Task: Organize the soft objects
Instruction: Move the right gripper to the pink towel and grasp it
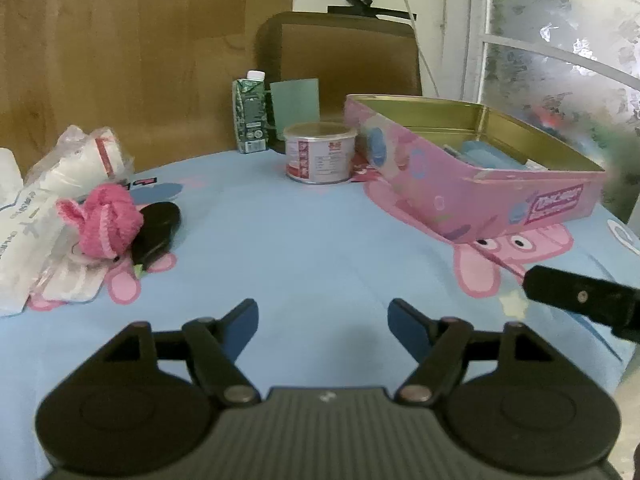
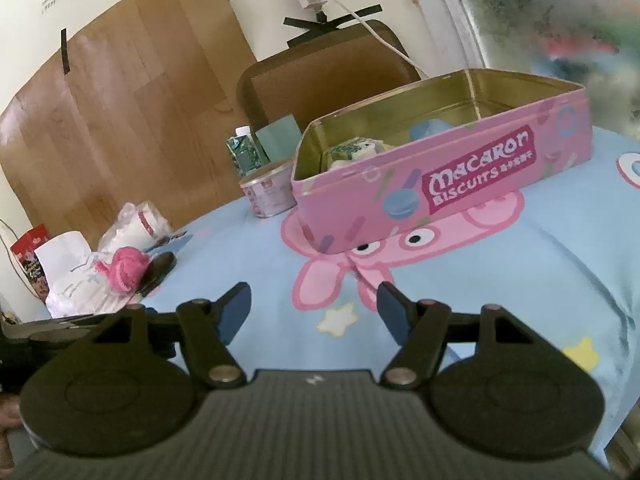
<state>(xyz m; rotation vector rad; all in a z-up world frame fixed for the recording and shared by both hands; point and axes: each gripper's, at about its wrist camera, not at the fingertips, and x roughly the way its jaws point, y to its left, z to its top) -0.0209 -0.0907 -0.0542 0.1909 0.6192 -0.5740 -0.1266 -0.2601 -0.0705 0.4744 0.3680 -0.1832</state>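
Observation:
A pink knitted soft toy [image 1: 106, 220] [image 2: 126, 266] lies at the left on the blue cartoon tablecloth, leaning on a flat black object [image 1: 158, 228]. Behind it are clear-wrapped white soft packs [image 1: 80, 156] and a tissue pack [image 1: 24, 232]. An open pink macaron tin [image 1: 472, 196] [image 2: 440, 188] stands at the right, holding a blue item [image 1: 480, 152] and a white-green item [image 2: 352, 150]. My left gripper [image 1: 322, 312] is open over bare cloth, with nothing between its pads. My right gripper [image 2: 313, 296] is open too, short of the tin; one of its fingers [image 1: 580, 296] shows at the right.
A green drink carton [image 1: 250, 112], a green card [image 1: 296, 104] and a round lidded tub [image 1: 320, 152] stand at the table's far edge before a brown chair [image 1: 340, 52]. A red box [image 2: 30, 256] sits far left. A window is at the right.

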